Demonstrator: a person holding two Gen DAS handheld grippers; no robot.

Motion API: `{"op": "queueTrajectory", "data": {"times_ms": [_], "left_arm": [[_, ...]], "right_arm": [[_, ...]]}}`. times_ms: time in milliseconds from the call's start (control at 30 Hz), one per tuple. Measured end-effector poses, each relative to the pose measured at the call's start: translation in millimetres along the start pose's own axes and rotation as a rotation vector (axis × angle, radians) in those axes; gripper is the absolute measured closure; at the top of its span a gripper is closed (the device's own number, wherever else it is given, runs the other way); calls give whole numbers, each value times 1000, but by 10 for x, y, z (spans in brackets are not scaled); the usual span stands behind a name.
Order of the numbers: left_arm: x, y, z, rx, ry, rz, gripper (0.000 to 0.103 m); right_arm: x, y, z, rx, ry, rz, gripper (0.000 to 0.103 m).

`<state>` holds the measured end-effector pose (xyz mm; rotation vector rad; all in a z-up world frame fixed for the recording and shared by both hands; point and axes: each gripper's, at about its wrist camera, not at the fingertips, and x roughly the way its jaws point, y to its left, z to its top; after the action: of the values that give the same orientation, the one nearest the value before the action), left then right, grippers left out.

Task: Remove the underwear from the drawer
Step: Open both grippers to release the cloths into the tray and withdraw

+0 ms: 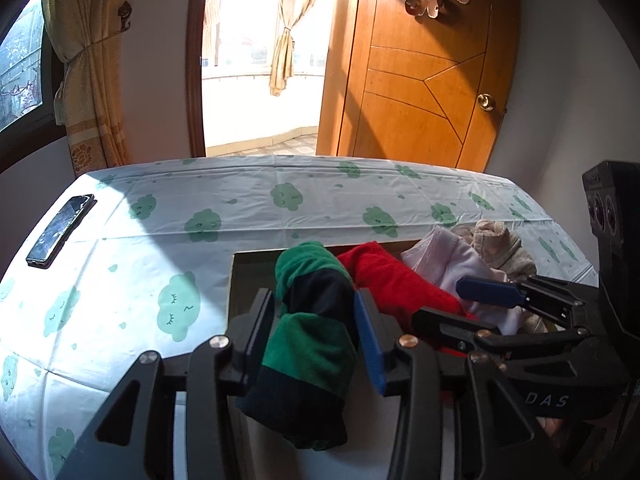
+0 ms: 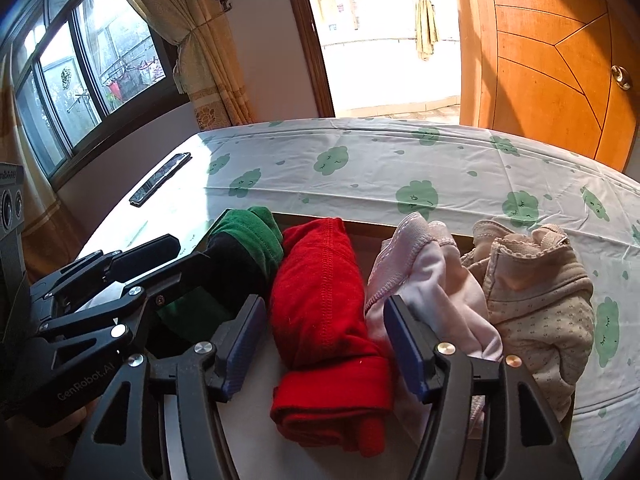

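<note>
Bright daylight floods through the doorway [image 1: 260,60], overexposed; fisheye edges curve, darken.

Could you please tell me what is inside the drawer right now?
Four rolled garments stand in a row in the drawer: a green-and-black roll, a red roll, a pale pink one and a beige dotted one. They cover the drawer's bottom.

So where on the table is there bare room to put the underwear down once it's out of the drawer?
Free: the tablecloth between the phone and the drawer, and the wide strip behind the drawer toward the door. Crowded: the drawer itself, packed side by side with green-black, red, pink and beige rolls, both tongs over it.
</note>
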<state>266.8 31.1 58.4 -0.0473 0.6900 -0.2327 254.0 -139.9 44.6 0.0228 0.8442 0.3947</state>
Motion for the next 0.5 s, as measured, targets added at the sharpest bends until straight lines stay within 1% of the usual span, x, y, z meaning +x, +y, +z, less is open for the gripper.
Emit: {"op": "queueTrajectory", "data": {"times_ms": [100,300,400,500], "left_arm": [[-41,-18,-48,1,-8,2,55],[-120,-37,-101,-2,-16,9,55],[-177,-39,-126,-2,-30,12,52],[-227,-47,-168,1,-47,21,51]], "right_arm": [[-78,23,-68,-11,-14,4,38],[-163,41,-162,-6,-26,20,37],[-230,73,-215,-9,-35,37,37],[-319,106,-269,-23,-47,50,36]]}}
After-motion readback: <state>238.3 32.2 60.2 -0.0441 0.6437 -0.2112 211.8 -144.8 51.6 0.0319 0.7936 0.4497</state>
